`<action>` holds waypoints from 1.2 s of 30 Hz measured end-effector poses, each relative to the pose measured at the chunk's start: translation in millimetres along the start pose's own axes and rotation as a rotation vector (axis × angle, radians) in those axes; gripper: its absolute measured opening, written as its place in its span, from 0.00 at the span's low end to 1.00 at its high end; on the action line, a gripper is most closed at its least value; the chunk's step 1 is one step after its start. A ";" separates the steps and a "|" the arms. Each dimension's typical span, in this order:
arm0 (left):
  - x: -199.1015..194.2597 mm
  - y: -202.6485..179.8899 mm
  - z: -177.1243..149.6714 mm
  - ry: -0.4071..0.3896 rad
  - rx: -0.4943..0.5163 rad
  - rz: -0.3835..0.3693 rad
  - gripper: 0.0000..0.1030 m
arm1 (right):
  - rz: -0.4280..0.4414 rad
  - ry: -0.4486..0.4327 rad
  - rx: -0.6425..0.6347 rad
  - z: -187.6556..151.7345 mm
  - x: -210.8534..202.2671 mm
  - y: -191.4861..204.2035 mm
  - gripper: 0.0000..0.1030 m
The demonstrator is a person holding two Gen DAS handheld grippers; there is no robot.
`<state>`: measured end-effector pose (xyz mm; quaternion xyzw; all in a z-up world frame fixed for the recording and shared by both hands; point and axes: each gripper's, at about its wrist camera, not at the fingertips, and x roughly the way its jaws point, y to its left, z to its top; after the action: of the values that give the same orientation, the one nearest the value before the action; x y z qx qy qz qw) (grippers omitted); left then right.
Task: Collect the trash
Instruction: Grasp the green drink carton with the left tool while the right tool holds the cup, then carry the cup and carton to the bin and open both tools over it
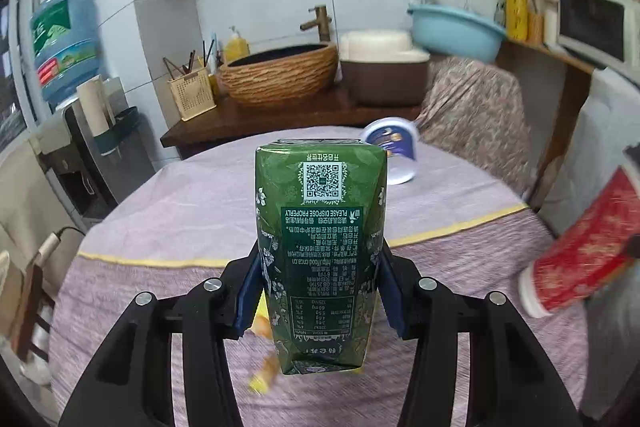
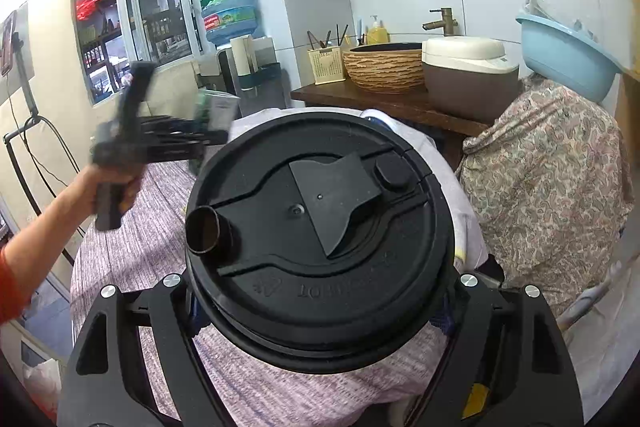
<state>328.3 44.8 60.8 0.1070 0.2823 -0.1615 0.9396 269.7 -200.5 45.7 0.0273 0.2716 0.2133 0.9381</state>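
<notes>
My left gripper (image 1: 320,291) is shut on a green drink carton (image 1: 320,247) and holds it upside down above the pink tablecloth (image 1: 180,219). My right gripper (image 2: 320,303) is shut on a red paper cup with a black lid (image 2: 320,239); the lid fills the right wrist view. The red cup (image 1: 580,259) also shows at the right edge of the left wrist view, held tilted. The left gripper with the carton (image 2: 212,111) shows blurred at the left of the right wrist view. A blue and white tub (image 1: 394,151) lies on its side at the table's far edge. A yellow wrapper (image 1: 264,371) lies under the carton.
A wooden counter (image 1: 280,119) behind the table holds a woven basin (image 1: 280,75), a rice cooker (image 1: 384,71) and a chopstick holder (image 1: 192,91). A water dispenser (image 1: 64,43) stands at the left. A floral-covered chair (image 1: 476,115) stands at the right.
</notes>
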 end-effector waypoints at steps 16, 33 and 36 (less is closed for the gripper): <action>-92.1 -83.8 -50.1 -0.196 -0.141 0.077 0.49 | -0.063 -0.048 0.073 -36.4 -44.5 -1.6 0.78; -78.7 -211.2 -34.6 -0.254 -0.093 -0.153 0.49 | -0.270 -0.095 0.151 -85.7 -120.0 -73.4 0.78; -70.2 -230.9 -35.7 -0.241 -0.078 -0.177 0.49 | -0.304 -0.077 0.191 -96.9 -120.2 -97.0 0.78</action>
<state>171.2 -141.2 45.9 0.0250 0.1820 -0.2445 0.9521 165.0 -344.7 6.9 0.0829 0.2554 0.0410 0.9624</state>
